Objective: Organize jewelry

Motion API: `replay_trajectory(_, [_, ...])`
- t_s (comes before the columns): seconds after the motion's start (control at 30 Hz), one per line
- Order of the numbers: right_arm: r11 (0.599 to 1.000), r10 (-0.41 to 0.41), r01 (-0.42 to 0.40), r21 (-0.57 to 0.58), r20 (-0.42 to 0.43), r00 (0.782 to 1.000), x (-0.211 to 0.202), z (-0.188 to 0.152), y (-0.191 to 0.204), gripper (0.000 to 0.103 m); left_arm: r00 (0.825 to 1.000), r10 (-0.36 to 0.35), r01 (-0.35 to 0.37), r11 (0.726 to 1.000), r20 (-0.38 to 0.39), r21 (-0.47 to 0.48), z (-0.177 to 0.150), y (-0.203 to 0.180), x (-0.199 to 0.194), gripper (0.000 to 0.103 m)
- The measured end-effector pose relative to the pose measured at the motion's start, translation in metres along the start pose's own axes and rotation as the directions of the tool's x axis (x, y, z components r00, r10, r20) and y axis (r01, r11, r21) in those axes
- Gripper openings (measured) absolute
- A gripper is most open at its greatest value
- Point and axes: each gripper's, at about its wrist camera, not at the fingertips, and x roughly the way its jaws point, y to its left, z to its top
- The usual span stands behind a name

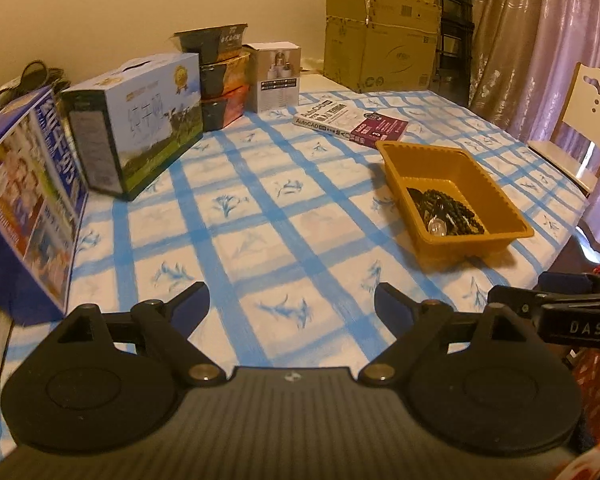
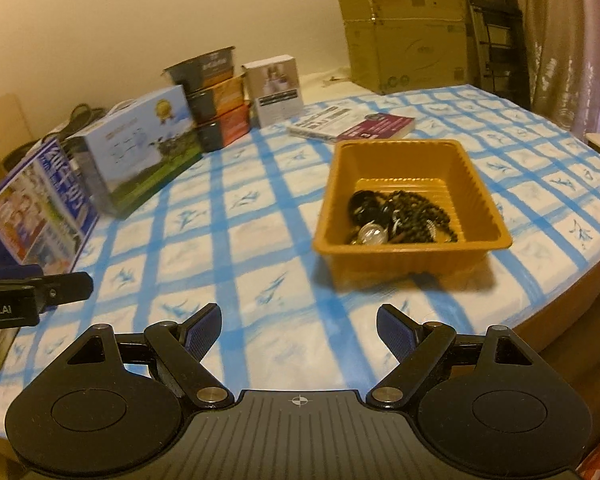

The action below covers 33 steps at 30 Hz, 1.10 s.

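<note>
Your left tongs (image 1: 292,304) and right tongs (image 2: 299,326) both gape wide, empty, above the table (image 2: 260,240) — the jewelry (image 2: 400,216), seemingly dark beads, lies heaped in the yellow tray (image 2: 380,250), corralled — task likely done.

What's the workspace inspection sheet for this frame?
Surface: table under a blue-checked white cloth.
Job's things: brown tray holding dark bead strings and a clear round piece.
Clutter: milk carton, blue box, stacked food tubs, white box, book behind the tray.
Grippers: left gripper and right gripper open, nothing between the fingers, both clear of the tray.
Cables: dark cords by the wall.
Surroundings: cardboard boxes, curtain, chair.
</note>
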Motion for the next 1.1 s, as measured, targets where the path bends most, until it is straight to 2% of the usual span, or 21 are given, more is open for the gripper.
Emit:
replay_trajectory(0.4, [0.997, 0.045, -0.043, -0.066, 0.029, 0.999, -0.043, -0.018, 0.03, 0.084, 1.0, -0.013, 0.013, 1.0, 0.005, 0.006, -0.023, -0.006, -0.039, 0.088])
replay_trajectory(1.1, [0.998, 0.036, -0.035, -0.05, 0.011, 0.999, -0.042, -0.025, 0.025, 0.084, 0.999, -0.04, 0.04, 0.999, -0.02, 0.017, -0.031, -0.013, -0.033, 0.088])
